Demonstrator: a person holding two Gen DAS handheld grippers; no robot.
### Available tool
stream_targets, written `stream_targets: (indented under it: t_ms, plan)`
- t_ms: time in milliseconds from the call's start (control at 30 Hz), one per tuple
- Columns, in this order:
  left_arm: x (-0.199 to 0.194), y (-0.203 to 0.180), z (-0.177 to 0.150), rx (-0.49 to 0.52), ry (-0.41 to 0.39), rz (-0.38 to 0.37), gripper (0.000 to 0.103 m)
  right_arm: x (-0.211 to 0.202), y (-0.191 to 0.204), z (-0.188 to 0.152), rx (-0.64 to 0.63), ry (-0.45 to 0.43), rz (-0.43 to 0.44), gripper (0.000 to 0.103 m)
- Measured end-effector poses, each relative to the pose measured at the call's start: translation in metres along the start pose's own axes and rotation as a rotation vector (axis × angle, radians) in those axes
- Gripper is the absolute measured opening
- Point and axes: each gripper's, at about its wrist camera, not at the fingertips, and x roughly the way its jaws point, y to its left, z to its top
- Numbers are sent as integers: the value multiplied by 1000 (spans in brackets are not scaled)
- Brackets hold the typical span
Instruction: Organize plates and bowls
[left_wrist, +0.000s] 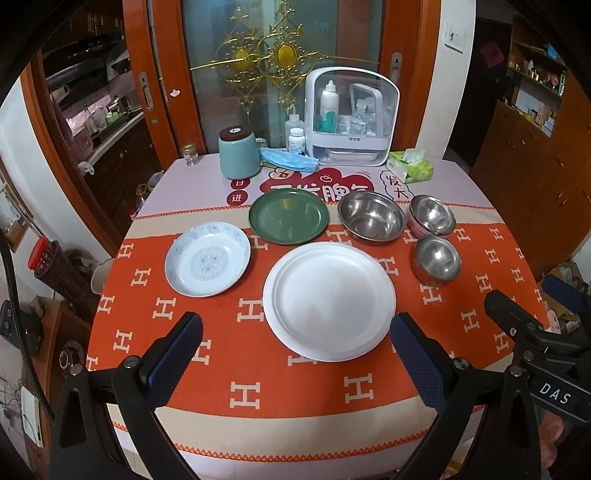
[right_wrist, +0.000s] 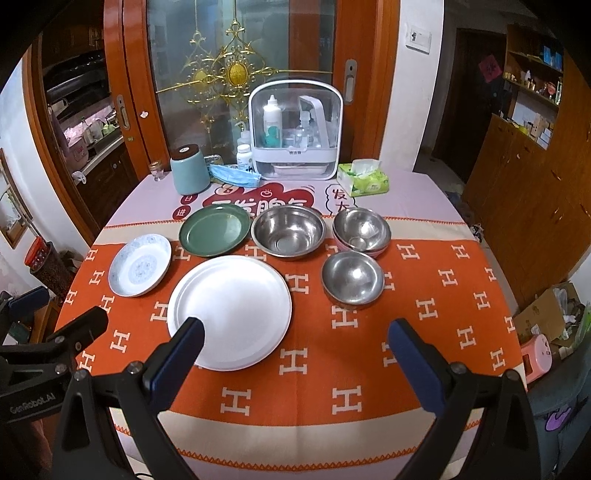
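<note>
Both sets of jaws spread wide, nothing between them: left gripper (left_wrist: 295, 332) hovers over the near edge of the table, its blue pads either side of the large white plate (left_wrist: 328, 301) without touching it; right gripper (right_wrist: 295, 334) hovers just to the right, left pad overlapping the plate's near-left rim in view, contact can't be told. Right gripper also visible at the right edge of the left wrist view, left gripper at the left edge of the right wrist view. Large white plate sits centre-near on the orange H-pattern tablecloth (right_wrist: 369, 369). Left of it, a little farther, blue-patterned white dish (left_wrist: 207, 258), apart from the plate. Beyond the plate, green plate (left_wrist: 288, 218), close to its far rim but not touching. Right of green plate, large steel bowl (left_wrist: 371, 218), just beside it. Farther right, steel bowl nested in a pink bowl (left_wrist: 431, 215); near side of that, small steel bowl (left_wrist: 437, 260), right of the white plate, separate. All dishes upright, empty. Far edge of table: teal lidded jar (left_wrist: 238, 153), blue face mask (left_wrist: 288, 159), white pill bottle (left_wrist: 296, 141), white clear-front storage case (left_wrist: 351, 118) with bottles inside, green tissue box (left_wrist: 410, 166), small glass jar (left_wrist: 189, 153) at far left. Glass door with gold ornament behind.
</note>
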Motion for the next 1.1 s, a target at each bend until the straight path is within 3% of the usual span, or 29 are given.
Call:
stream_targets:
  t_ms: [200,333,467,567,700,900,1100]
  plan:
    - [8,2,6,-21,27,-6,101,2,-3,7,-9,-9,2,100]
    - [22,4,9,-36,50,-59,101,15,-5,10,-23,12,23,100]
    - [45,1,12,-18,72,-23,101,38,-6,15,-42,48,44,100]
    - [68,5,14,-14,92,-14,101,64,-6,17,-69,103,78,90]
    - [108,20,15,-43,176,-94,101,108,-11,17,-69,218,164,83]
    - [169,56,9,-177,302,-221,99,164,-21,21,-41,344,273,75]
    - [220,78,2,-265,402,-243,94,209,-20,31,-8,446,375,63]
